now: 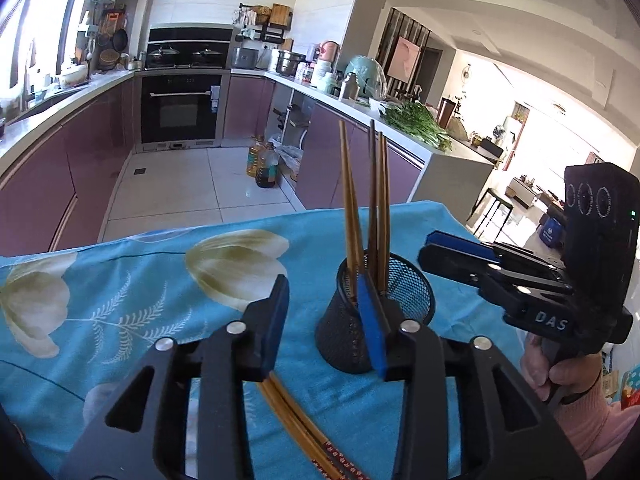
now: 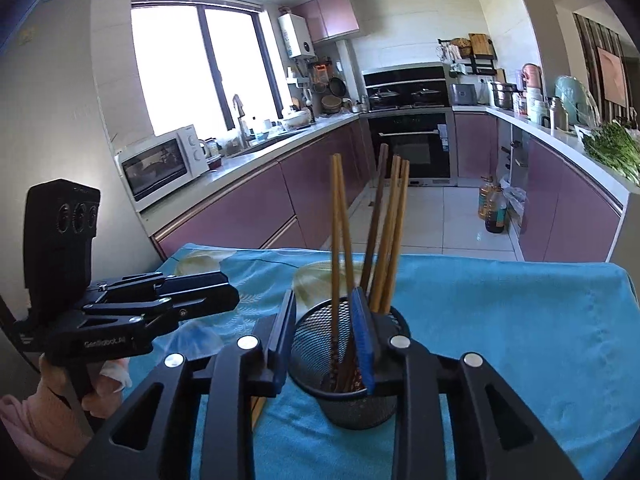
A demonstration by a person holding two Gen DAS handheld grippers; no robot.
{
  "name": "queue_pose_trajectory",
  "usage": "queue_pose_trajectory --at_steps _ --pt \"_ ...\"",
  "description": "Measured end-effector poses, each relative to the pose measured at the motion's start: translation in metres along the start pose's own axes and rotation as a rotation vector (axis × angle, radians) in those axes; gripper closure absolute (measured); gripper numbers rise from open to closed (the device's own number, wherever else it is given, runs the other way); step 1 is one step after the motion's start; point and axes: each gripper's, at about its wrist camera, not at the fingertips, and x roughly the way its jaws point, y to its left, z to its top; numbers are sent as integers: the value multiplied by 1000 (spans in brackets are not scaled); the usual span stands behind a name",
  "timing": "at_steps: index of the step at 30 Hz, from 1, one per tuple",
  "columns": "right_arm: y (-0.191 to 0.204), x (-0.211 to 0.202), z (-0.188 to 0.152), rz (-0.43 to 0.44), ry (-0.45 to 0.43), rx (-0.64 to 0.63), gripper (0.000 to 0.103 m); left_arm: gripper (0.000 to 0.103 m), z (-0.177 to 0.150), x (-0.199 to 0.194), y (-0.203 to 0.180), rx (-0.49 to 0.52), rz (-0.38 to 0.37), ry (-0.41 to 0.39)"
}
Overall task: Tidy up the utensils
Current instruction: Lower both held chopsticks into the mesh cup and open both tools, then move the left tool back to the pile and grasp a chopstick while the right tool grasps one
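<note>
A black mesh cup [image 1: 352, 336] stands on the blue flowered cloth [image 1: 120, 288] and holds several upright wooden chopsticks [image 1: 352, 200]. My left gripper [image 1: 324, 320] is open and empty, just left of the cup. A pair of chopsticks [image 1: 296, 424] lies on the cloth under it. My right gripper [image 2: 324, 336] is open over the cup [image 2: 360, 404], its right finger inside the rim beside the standing chopsticks [image 2: 340, 240]. It holds nothing. It also shows in the left wrist view [image 1: 452, 252], right of the cup. The left gripper shows at the left in the right wrist view [image 2: 208, 296].
The cloth-covered table ends at its far edge [image 2: 440, 258], with tiled kitchen floor beyond. Oil bottles [image 1: 264, 162] stand on the floor. Purple cabinets, an oven [image 1: 180, 108], a microwave [image 2: 160, 164] and greens on the counter [image 1: 416, 120] lie beyond.
</note>
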Motion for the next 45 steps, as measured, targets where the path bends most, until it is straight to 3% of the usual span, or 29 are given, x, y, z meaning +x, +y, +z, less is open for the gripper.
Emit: queue_pose_trajectory --at_steps 4,7,13,17,25,45 --pt "26 -11 -16 68 11 -80 66 52 -20 -18 12 -10 68 -6" --pt "38 0 -35 99 76 -99 64 29 -38 -25 18 -11 125 7" --pt "42 42 -74 95 235 -55 64 22 -72 -23 30 -27 181 79" --pt "42 60 -87 86 300 -25 64 23 -91 -12 30 -24 195 156" --pt "39 63 -89 67 313 5 64 30 -105 12 23 3 195 257" --pt "52 74 -88 38 337 -59 64 48 -106 26 27 34 193 297"
